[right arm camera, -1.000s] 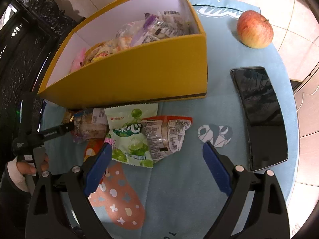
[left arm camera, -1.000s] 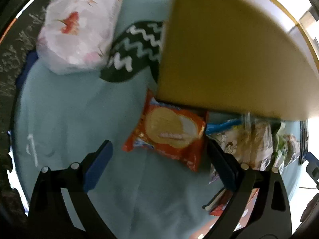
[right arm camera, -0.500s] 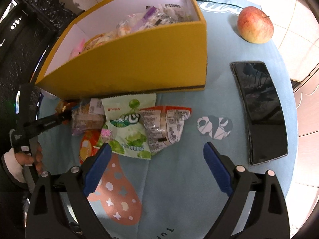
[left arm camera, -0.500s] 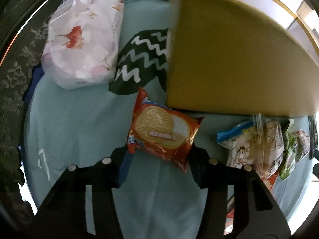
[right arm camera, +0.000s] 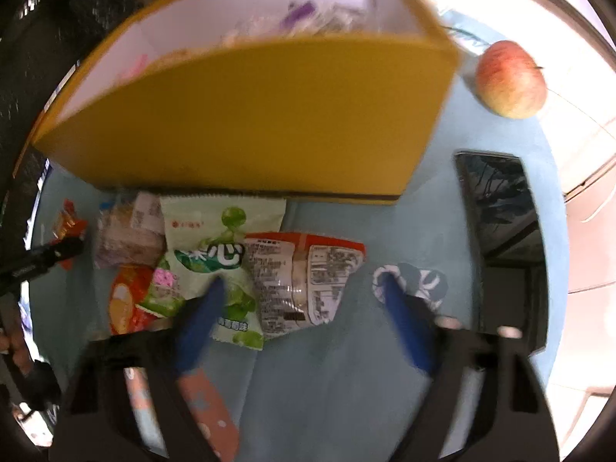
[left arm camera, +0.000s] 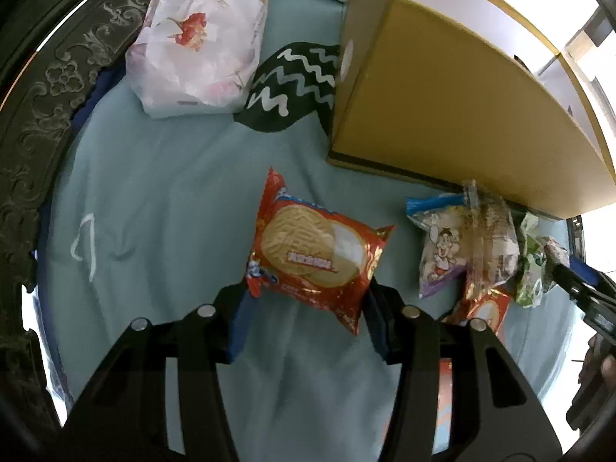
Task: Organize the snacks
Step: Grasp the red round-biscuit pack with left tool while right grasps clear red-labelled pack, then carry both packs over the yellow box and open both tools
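My left gripper (left arm camera: 308,308) is shut on a red biscuit packet (left arm camera: 317,254) and holds it above the blue cloth, in front of the yellow box (left arm camera: 454,104). The box (right arm camera: 250,127) holds several snack packets. My right gripper (right arm camera: 304,315) is open and low over a clear packet with an orange top (right arm camera: 304,277). Its left finger overlaps a green and white packet (right arm camera: 215,246). A pale wafer packet (right arm camera: 127,235) and a small red packet (right arm camera: 127,300) lie to the left. The same pile shows in the left wrist view (left arm camera: 466,246).
A red apple (right arm camera: 510,79) and a black phone (right arm camera: 500,223) lie to the right of the box. A floral white bag (left arm camera: 200,34) lies at the far left of the cloth. A dark carved frame (left arm camera: 34,115) borders the cloth.
My left gripper closed on the red biscuit packet and lifted it off the cloth. My right gripper moved forward and down toward the snack pile.
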`<state>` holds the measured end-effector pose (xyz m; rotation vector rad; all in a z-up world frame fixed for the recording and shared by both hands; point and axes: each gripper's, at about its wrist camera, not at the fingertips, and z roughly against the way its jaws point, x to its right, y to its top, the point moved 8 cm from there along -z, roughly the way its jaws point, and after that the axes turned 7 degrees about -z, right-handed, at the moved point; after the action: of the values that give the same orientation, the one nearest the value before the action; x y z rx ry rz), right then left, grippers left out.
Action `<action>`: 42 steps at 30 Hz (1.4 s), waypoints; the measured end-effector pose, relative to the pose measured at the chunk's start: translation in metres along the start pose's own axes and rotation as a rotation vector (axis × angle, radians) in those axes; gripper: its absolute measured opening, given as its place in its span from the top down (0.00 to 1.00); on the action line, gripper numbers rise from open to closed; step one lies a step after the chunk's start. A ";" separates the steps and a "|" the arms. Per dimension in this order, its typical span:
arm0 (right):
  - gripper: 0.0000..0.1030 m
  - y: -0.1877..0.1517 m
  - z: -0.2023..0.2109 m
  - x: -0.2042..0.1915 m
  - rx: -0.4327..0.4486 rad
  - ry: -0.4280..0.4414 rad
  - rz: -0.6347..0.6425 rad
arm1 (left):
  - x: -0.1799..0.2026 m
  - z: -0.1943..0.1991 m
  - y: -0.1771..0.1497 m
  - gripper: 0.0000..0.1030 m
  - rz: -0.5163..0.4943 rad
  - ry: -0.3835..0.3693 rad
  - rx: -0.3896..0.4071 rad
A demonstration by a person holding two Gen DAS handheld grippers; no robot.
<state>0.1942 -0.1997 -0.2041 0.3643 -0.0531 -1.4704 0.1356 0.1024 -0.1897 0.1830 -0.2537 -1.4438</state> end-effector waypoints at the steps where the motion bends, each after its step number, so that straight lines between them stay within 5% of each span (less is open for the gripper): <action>1: 0.50 -0.002 -0.008 -0.001 -0.029 -0.009 0.016 | -0.001 0.002 0.000 0.51 0.002 -0.004 0.004; 6: 0.67 -0.002 -0.008 -0.005 -0.038 0.041 0.024 | 0.000 0.007 0.011 0.51 -0.012 -0.023 0.013; 21: 0.67 -0.001 0.100 -0.021 0.121 0.257 -0.004 | 0.049 0.076 0.020 0.51 -0.107 -0.121 0.119; 30: 0.67 0.053 0.158 -0.039 0.280 0.307 0.046 | 0.090 0.121 0.062 0.51 -0.142 -0.212 0.236; 42: 0.66 0.129 0.134 -0.050 0.325 0.282 0.026 | 0.138 0.108 0.149 0.50 -0.160 -0.235 0.267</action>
<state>0.2787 -0.1718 -0.0333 0.8292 -0.0701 -1.3727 0.2625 -0.0135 -0.0363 0.2547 -0.6377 -1.5881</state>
